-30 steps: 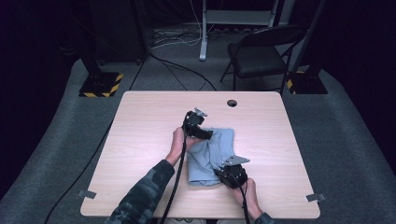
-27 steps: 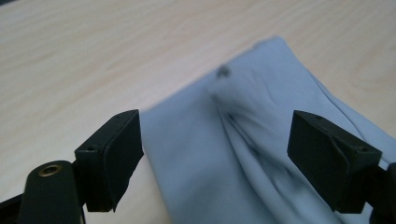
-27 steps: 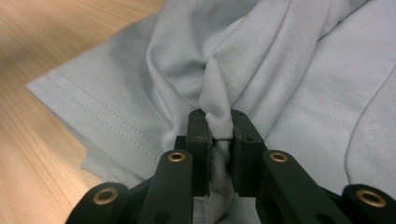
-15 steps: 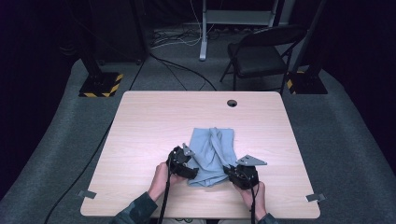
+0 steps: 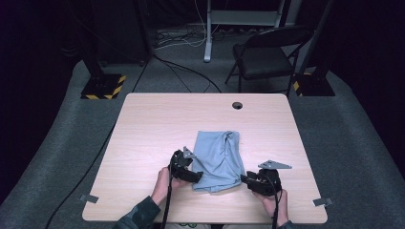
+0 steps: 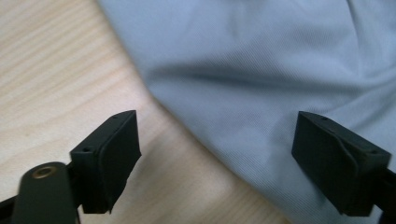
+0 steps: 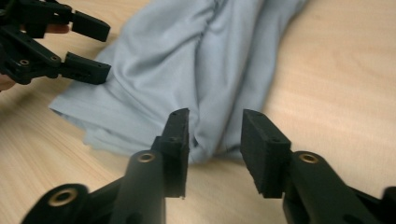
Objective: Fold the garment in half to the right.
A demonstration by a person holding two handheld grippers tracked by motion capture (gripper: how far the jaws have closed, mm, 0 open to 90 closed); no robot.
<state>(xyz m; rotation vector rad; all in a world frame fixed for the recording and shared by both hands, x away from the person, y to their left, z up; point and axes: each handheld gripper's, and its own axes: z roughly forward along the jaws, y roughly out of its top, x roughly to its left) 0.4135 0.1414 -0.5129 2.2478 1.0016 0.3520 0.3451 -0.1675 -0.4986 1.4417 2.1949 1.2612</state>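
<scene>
A light blue cloth lies rumpled and folded on the wooden table, near its front edge. My left gripper rests low at the cloth's near left edge. Its jaws stand wide and have just opened a little further; in the left gripper view the cloth's edge runs between them, untouched. My right gripper sits at the near right corner. Its jaws have just been opening, and the cloth lies just ahead of the gap, unpinched. The left gripper shows across the cloth.
A round cable hole is in the table near its far edge. A folding chair and a stand base are on the carpet beyond the table. Tape tabs mark the front corners.
The left gripper came from the cloth's far side down to its near left edge. The right gripper slid right, off the cloth's corner, and its jaws parted.
</scene>
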